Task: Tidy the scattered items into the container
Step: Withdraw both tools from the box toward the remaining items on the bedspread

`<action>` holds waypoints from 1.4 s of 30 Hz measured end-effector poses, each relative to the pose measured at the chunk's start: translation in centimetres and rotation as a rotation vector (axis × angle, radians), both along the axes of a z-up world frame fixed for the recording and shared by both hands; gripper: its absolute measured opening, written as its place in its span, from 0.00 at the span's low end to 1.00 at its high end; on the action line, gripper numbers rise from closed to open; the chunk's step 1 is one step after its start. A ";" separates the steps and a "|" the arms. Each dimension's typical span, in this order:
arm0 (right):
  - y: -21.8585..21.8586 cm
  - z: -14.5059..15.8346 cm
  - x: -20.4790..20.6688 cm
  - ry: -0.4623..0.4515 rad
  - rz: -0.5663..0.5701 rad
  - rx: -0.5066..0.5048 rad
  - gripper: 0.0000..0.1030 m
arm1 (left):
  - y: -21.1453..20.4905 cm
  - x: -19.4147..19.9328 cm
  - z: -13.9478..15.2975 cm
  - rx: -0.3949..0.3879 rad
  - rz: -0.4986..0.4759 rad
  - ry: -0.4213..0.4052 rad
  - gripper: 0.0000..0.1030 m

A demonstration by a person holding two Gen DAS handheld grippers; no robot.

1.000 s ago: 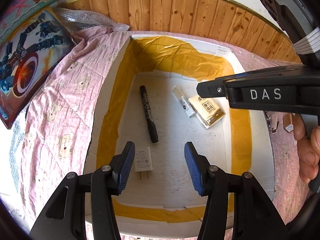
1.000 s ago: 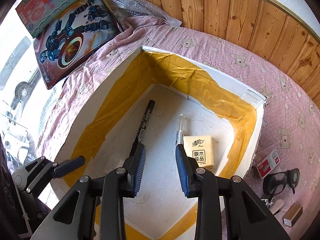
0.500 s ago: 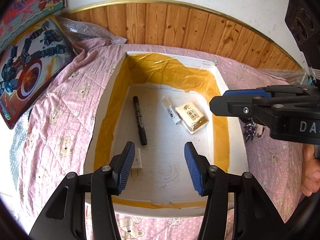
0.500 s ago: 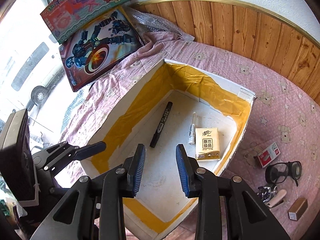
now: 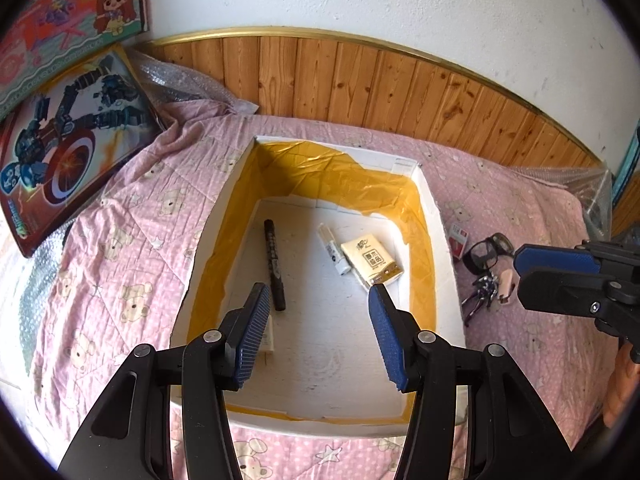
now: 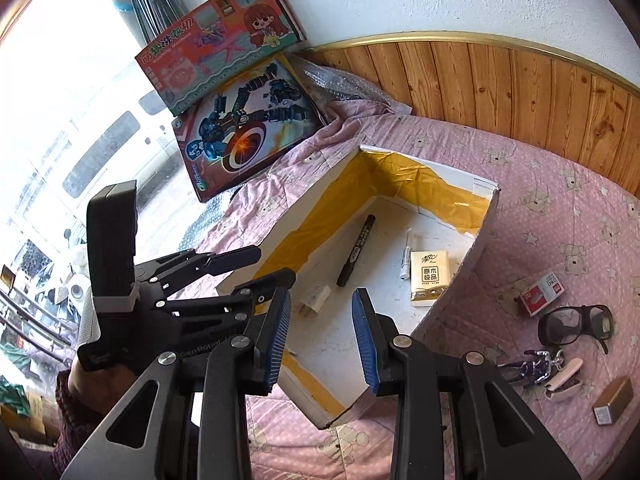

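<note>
While both tongs stand open and empty, the right gripper [image 6: 320,336] is nearer the glasses [image 6: 574,325], lying on the pink quilt [image 6: 560,216] at three o'clock, long axis sideways, outside the box [image 6: 482,240]; the left gripper [image 5: 316,336] hovers over it.

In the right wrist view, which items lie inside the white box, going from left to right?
White charger plug → black marker → small white tube → tissue pack. All four lie on the floor of the white box.
</note>
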State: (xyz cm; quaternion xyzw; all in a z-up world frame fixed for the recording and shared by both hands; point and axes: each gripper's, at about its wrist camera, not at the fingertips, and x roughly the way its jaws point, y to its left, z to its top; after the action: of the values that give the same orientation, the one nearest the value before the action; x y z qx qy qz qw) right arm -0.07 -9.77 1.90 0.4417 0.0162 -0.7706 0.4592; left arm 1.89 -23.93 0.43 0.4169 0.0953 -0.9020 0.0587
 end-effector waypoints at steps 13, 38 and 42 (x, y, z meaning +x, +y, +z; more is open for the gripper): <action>6.7 -0.6 3.7 0.011 0.012 -0.147 0.33 | 3.7 0.4 1.6 0.042 -0.076 0.074 0.53; 19.9 -2.0 2.0 0.024 -0.188 -0.179 0.43 | 19.4 -2.3 0.5 -0.011 -0.456 0.095 0.53; 23.4 -3.5 0.4 0.051 -0.323 -0.051 0.50 | 22.4 -3.9 -1.7 -0.027 -0.493 0.030 0.53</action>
State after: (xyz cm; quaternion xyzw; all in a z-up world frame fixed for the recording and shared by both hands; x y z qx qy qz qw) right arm 0.28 13.66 -1.63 0.4072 -0.0631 -0.8454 0.3399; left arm -1.99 -1.55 -1.29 0.4133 -0.0204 -0.8964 -0.1590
